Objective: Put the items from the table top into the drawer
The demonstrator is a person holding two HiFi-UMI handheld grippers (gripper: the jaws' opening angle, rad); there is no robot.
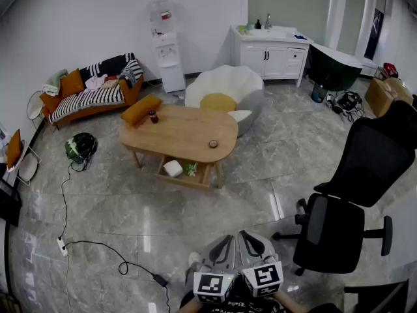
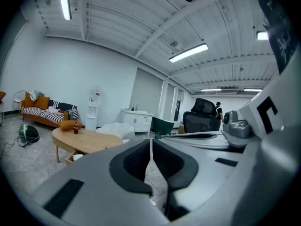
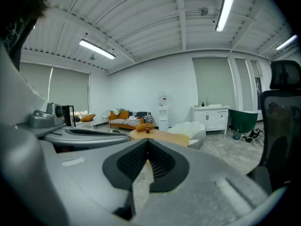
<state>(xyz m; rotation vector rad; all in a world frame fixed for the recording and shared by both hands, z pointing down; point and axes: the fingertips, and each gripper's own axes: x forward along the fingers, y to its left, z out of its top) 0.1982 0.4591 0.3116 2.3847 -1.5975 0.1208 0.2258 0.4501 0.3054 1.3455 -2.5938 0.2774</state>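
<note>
Oval wooden table [image 1: 189, 135] on the grey floor [image 1: 117, 207], well apart from the person, with its drawer [image 1: 186, 180] pulled open beneath the near edge and holding a white object [image 1: 172, 168] beside a green one [image 1: 190, 169]. Left gripper [image 1: 225, 243] and right gripper [image 1: 251, 240], side by side at the bottom of the head view, each with jaws clenched together on nothing. On the table top: an orange cushion [image 1: 140, 109] at the far left end, a small red bottle [image 1: 153, 116] just beside it, and a small round item [image 1: 213, 144] near the right edge.
</note>
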